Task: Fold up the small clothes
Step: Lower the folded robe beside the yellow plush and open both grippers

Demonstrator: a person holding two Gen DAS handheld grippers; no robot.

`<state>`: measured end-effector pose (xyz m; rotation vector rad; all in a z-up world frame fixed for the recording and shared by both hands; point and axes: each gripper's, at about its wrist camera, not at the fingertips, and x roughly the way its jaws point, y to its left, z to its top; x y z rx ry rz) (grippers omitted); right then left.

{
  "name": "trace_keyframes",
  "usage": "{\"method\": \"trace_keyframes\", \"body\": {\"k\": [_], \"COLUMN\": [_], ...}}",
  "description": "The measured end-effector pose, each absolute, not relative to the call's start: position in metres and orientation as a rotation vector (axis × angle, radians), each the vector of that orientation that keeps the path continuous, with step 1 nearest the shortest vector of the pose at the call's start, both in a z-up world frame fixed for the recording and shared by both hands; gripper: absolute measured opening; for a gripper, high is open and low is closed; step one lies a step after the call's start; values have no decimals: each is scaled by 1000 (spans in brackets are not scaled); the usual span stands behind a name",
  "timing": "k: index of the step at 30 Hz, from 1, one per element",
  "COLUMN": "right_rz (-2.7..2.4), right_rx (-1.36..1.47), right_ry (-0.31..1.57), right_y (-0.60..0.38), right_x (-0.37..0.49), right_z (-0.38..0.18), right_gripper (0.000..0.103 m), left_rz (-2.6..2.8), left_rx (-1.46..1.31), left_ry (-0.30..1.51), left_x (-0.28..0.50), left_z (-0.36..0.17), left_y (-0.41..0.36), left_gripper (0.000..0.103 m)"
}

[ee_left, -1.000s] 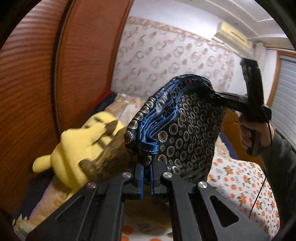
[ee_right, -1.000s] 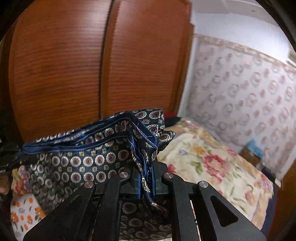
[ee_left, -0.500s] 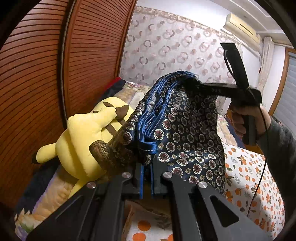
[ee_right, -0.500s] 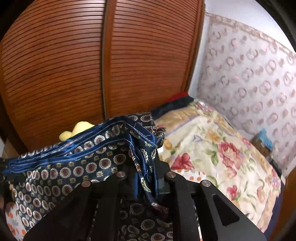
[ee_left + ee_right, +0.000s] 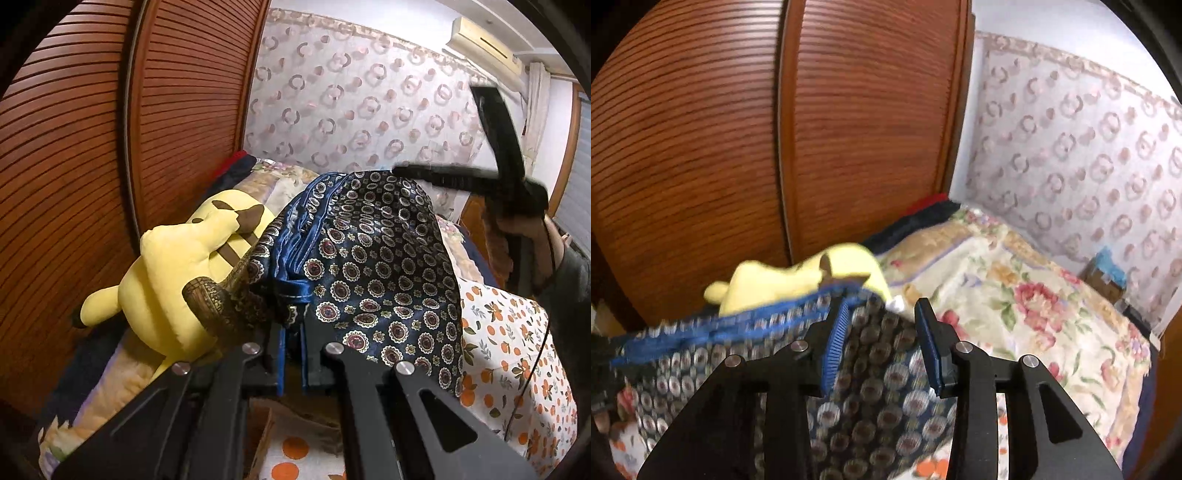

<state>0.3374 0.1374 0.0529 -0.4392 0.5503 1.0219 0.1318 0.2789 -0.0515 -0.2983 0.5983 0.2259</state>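
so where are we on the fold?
Done: the patterned navy cloth looks doubled, with several blue hems stacked along its top edge. In hand: the left gripper is shut on one end, while the right gripper is open, cloth lying between its fingers. Left: it hangs above the bed and is not yet laid flat.

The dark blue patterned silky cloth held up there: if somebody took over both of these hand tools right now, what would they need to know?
Left gripper: fingers shut on one end of the dark blue patterned silky cloth.
Right gripper: fingers open, holding nothing; the cloth's blue hem lies against its left finger.
Cloth: hanging in the air from the left gripper, over the orange-print bedsheet, beside the yellow plush toy.
Done: cloth gathered into several layers at the hem.
Left: probably lay it on the bed and finish the fold.
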Motion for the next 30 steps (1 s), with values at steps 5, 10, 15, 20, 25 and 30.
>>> {"method": "trace_keyframes", "body": {"k": [5, 10, 15, 20, 25, 30], "right_rz": [982, 962, 957, 950, 950, 935], "right_rx": [-434, -426, -396, -363, -318, -276], "right_ry": [642, 692, 671, 632, 609, 594], "right_y": [135, 144, 139, 120, 88, 44], "right_x": [352, 363, 353, 331, 302, 269], "right_z": [14, -10, -3, 17, 32, 37], "right_gripper": [37, 39, 39, 39, 39, 49], "left_rz": [240, 228, 241, 242, 216, 202], "left_rx": [-276, -265, -212, -190, -169, -117], "left_ry": [601, 566, 563, 552, 561, 590], "left_x": [130, 119, 110, 102, 95, 93], "left_z": [-49, -39, -31, -26, -24, -28], "left_y": [278, 275, 268, 261, 247, 223], "left_gripper": [12, 47, 61, 62, 62, 62]}}
